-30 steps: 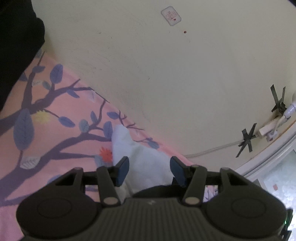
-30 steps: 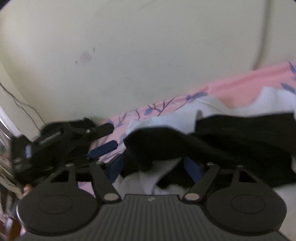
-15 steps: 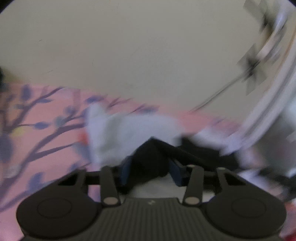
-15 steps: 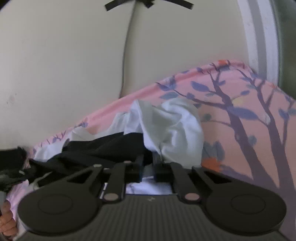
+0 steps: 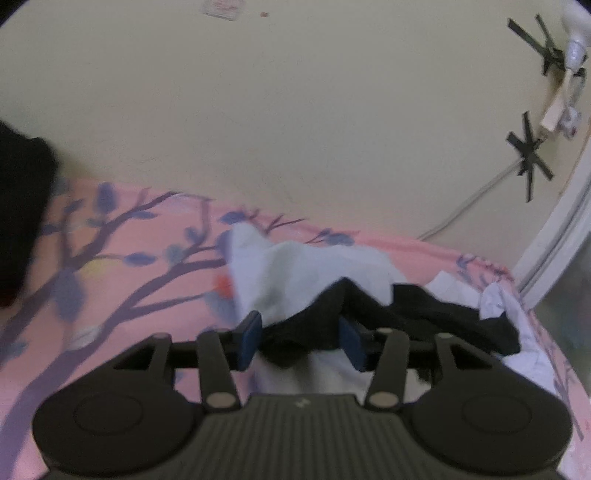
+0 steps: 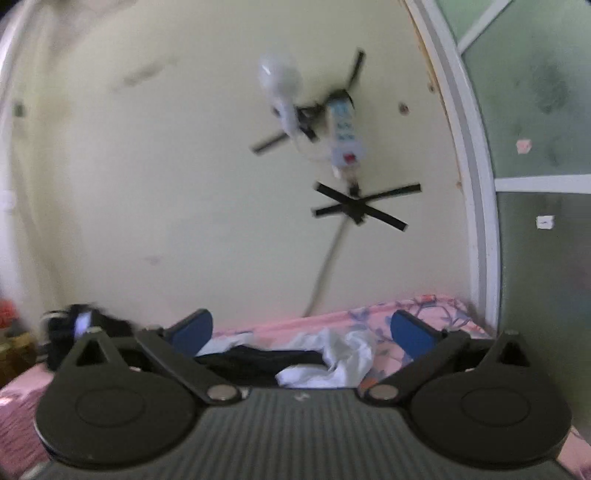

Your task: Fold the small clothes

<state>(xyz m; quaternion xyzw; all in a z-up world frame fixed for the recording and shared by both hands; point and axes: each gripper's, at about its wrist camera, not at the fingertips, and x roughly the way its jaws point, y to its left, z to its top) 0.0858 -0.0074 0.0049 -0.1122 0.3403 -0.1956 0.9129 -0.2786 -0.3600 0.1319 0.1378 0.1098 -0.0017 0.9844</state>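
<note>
Black garment (image 5: 424,314) crumpled over white cloth (image 5: 295,273) — left hand-held gripper (image 5: 301,338) opening around it, right hand-held gripper (image 6: 301,332) wide, empty.

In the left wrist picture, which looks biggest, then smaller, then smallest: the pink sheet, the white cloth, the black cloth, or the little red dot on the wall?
1. pink sheet
2. white cloth and black cloth: they overlap and look about alike, so no ranking.
3. red dot: tiniest, though it is also farthest away.
</note>
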